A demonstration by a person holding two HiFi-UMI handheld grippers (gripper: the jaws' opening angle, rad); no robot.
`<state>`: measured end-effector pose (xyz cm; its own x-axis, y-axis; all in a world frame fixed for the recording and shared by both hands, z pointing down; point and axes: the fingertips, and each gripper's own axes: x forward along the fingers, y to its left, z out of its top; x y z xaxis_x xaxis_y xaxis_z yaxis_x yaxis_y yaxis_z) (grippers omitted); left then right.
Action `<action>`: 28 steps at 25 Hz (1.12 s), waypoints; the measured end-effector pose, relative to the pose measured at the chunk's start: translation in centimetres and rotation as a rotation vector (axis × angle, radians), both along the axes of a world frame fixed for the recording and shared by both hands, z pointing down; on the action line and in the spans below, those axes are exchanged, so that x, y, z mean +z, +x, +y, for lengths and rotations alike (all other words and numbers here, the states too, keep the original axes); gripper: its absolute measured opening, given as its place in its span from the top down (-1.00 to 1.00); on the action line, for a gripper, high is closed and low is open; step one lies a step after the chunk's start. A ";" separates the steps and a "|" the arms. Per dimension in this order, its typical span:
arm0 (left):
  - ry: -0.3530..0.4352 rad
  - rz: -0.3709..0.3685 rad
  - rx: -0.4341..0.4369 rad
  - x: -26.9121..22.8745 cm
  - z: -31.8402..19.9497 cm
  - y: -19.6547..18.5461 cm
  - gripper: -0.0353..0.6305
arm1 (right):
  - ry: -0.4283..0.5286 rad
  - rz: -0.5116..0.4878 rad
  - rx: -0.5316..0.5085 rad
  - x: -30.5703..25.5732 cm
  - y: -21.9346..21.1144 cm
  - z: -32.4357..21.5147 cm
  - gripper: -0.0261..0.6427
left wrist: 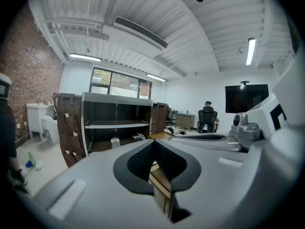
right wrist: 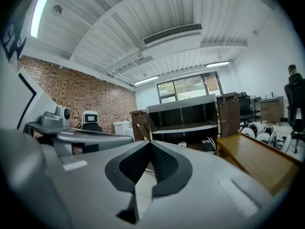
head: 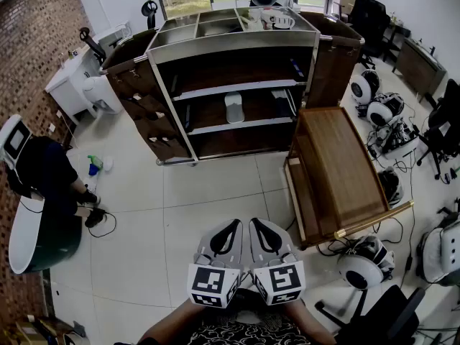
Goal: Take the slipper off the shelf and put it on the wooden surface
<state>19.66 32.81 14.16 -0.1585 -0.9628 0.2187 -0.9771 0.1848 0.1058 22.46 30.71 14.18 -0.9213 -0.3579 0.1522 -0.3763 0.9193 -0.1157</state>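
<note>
A pale grey slipper point(head: 234, 108) lies on the middle shelf of the dark shelf cart point(head: 233, 88) across the room. The slipper also shows small in the left gripper view point(left wrist: 115, 142) and the right gripper view point(right wrist: 182, 143). The wooden table point(head: 338, 164) stands right of the cart, its top bare, and it appears at the right of the right gripper view point(right wrist: 259, 159). My left gripper point(head: 228, 232) and right gripper point(head: 262, 232) are held side by side close to my body, far from the cart. Both are shut with nothing between the jaws, their tips touching point(left wrist: 153, 142) point(right wrist: 150, 142).
A person in dark clothes point(head: 47, 171) sits at the left by a white machine. A spray bottle point(head: 93, 165) stands on the tiled floor. White round robots point(head: 363, 263), cables and office chairs point(head: 442, 121) crowd the right side. A white cabinet point(head: 75, 81) stands by the brick wall.
</note>
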 end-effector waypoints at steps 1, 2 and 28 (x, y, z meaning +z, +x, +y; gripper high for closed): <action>0.003 0.002 0.000 0.0 -0.4 -0.5 0.88 | 0.002 0.001 0.001 0.0 -0.5 -0.4 0.92; 0.006 0.003 -0.001 0.0 -0.8 -1.1 0.88 | 0.004 0.002 0.002 0.0 -1.0 -0.8 0.92; 0.014 0.100 0.039 -0.7 -13.6 -23.8 0.88 | 0.013 0.116 0.030 -0.5 -23.9 -13.2 0.92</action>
<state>-4.15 19.22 13.42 -0.0985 -0.9709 0.2184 -0.9679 0.1445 0.2056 -1.39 17.52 13.72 -0.8865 -0.3882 0.2519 -0.4142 0.9084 -0.0577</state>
